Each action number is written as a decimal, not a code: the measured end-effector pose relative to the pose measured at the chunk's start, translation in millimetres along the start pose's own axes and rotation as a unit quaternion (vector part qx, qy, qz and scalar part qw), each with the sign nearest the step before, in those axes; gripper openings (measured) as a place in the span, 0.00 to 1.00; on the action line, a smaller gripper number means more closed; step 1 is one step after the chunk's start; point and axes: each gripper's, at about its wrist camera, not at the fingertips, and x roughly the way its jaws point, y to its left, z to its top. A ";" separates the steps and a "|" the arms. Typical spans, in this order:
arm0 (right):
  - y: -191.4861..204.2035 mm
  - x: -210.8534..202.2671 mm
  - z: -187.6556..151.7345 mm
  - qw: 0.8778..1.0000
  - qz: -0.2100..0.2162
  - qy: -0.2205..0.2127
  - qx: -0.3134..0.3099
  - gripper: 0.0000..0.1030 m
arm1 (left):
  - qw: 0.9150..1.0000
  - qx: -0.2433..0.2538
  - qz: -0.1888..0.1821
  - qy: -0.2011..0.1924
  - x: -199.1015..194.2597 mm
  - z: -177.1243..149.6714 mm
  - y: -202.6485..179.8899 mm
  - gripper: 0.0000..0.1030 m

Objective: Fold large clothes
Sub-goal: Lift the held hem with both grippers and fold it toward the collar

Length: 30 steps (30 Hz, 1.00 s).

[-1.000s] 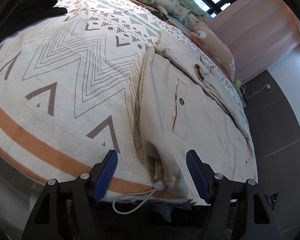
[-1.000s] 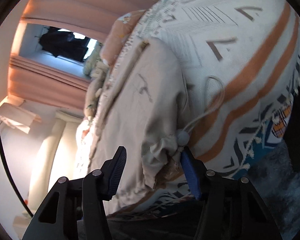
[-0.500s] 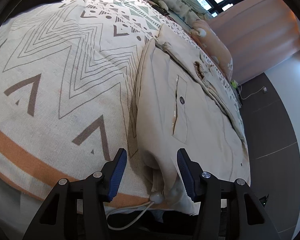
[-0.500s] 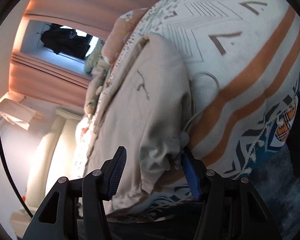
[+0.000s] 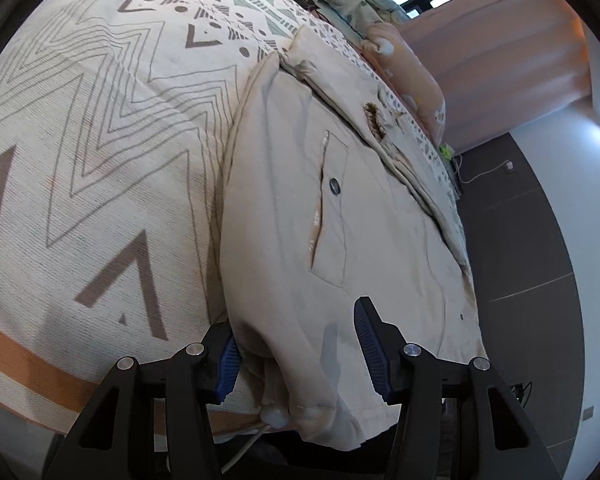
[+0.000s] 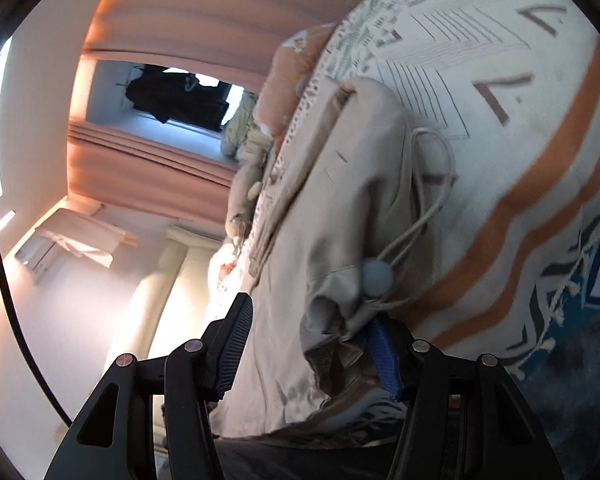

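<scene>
A beige jacket lies flat on a bed under a zigzag-patterned blanket; its buttoned pocket faces up. My left gripper is at the near hem corner. One pad is tucked under the jacket's edge and the other lies on top, so it is shut on the thick hem. In the right wrist view the other end of the jacket hem is bunched between the pads of my right gripper, which is shut on it. A round cord toggle and a looped drawstring hang beside the far pad.
Pillows and soft toys line the head of the bed, with pink curtains behind them. Dark floor runs along the bed's right side. The blanket's fringed edge hangs over a dark rug.
My left gripper has moved forward and down over the hem corner, and its jaws have narrowed onto the cloth. The right gripper has turned a little, and the drawstring loop now lies nearer the jacket.
</scene>
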 end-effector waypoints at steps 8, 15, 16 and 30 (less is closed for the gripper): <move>-13.9 21.5 -3.0 0.998 -0.063 -0.014 0.016 0.56 | 1.000 -0.002 -0.018 -0.005 9.4 1.4 -2.4 0.52; -7.2 26.2 3.3 0.995 -0.077 -0.052 0.030 0.32 | 1.000 0.003 -0.001 -0.008 22.4 12.2 -8.2 0.45; -6.7 24.5 2.3 0.995 -0.082 -0.056 0.031 0.28 | 1.000 0.001 -0.003 -0.010 21.6 11.2 -7.2 0.45; 28.7 2.6 -1.7 0.994 -0.079 -0.066 0.020 0.10 | 0.998 -0.043 -0.031 -0.032 -14.4 -7.9 7.8 0.10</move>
